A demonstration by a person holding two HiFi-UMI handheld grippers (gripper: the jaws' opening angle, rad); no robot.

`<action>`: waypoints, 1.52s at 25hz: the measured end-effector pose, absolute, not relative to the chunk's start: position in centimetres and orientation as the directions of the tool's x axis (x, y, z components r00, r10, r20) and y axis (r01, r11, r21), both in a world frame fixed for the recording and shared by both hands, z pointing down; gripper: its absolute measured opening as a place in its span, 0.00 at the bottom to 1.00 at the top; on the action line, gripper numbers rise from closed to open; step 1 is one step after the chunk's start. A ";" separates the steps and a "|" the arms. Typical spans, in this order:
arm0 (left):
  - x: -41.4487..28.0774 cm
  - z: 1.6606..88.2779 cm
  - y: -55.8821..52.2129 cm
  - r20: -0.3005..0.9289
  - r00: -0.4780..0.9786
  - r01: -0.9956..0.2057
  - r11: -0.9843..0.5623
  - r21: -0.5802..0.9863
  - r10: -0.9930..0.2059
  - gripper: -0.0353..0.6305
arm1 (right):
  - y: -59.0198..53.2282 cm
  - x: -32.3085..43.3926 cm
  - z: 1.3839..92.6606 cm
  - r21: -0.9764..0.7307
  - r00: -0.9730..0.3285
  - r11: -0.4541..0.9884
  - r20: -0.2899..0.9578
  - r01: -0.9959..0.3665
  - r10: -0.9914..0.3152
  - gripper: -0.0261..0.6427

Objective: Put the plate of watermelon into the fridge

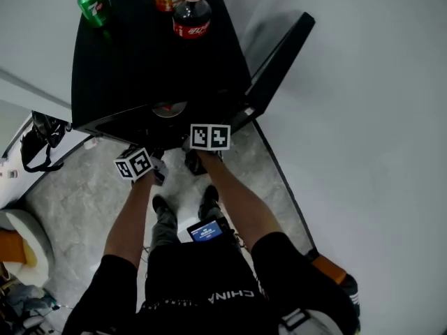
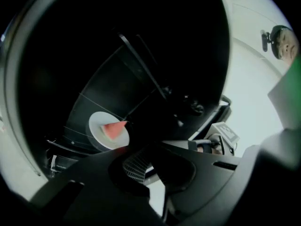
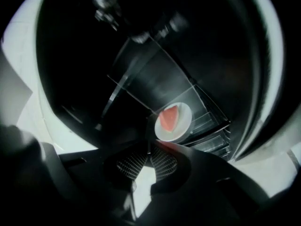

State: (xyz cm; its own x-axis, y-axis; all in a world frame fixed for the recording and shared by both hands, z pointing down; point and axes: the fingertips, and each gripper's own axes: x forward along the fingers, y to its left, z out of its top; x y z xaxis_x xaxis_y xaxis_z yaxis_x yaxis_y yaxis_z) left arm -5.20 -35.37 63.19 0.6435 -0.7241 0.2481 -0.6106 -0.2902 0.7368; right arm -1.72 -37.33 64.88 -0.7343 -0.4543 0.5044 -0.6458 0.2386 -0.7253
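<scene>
Right gripper view: right gripper (image 3: 149,149) jaws together, beside plate (image 3: 184,119)

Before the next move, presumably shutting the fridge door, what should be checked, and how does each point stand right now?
1. Plate inside the fridge: ok.
2. Watermelon on the plate: ok.
3. Left gripper empty, jaws together: ok.
4. Right gripper empty, jaws together: ok.
5. Door shut: not ok, it stands open.
6. Plate set back far enough for the door to shut: cannot tell.
</scene>
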 end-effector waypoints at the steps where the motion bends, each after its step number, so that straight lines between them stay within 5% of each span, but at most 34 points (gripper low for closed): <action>1: -5.1 62.4 -34.6 0.241 0.660 -0.602 -0.309 0.736 -0.712 0.07 | -36.8 -1.5 63.9 -0.732 -0.739 0.239 0.496 -0.639 -0.456 0.08; 21: -6.7 55.1 -25.3 0.054 0.736 -0.464 -0.444 0.767 -0.675 0.07 | -28.5 3.4 57.6 -0.739 -0.711 0.238 0.427 -0.631 -0.559 0.08; 38: -3.2 54.3 -23.9 0.115 0.732 -0.509 -0.426 0.748 -0.672 0.07 | -27.9 6.1 57.0 -0.778 -0.737 0.241 0.376 -0.580 -0.561 0.08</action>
